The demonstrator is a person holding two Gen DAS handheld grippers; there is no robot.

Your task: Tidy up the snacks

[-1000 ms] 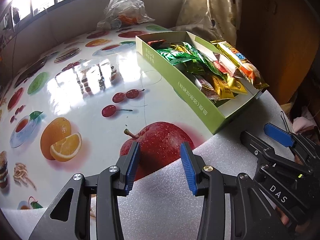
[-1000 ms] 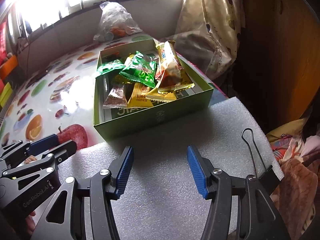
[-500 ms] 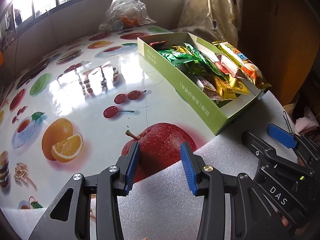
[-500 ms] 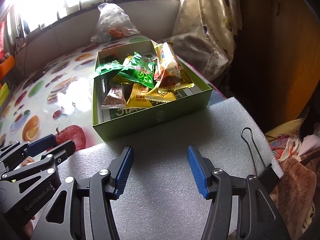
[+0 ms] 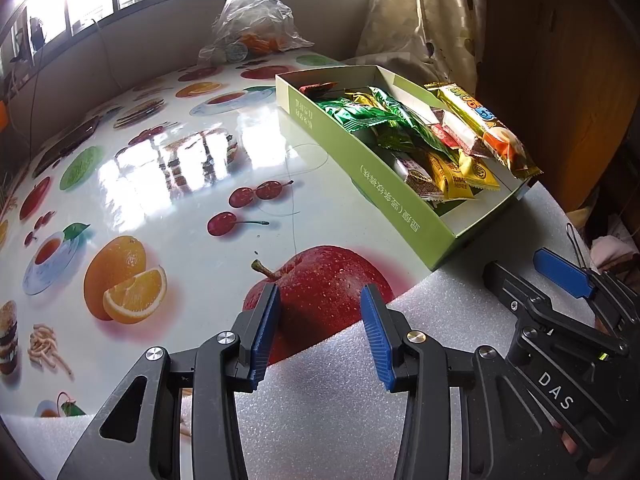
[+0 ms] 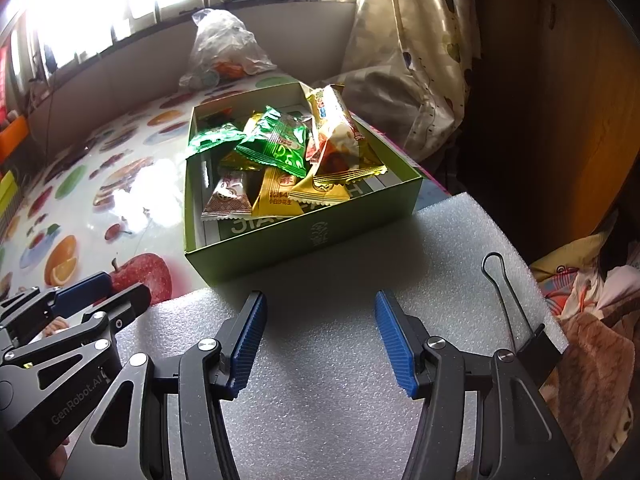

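One green box (image 6: 304,236) stands on the table. Inside the box, about ten snack packets can be counted, though they overlap and some may be hidden: two green packets (image 6: 276,144), three yellow packets (image 6: 276,196), one brown-and-white packet (image 6: 226,200), one long orange-and-white packet (image 6: 338,132) leaning on the box's right wall. Behind the box lies one clear plastic bag (image 6: 224,52). In front of the box, one foam sheet (image 6: 340,360) carries one binder clip (image 6: 536,344).
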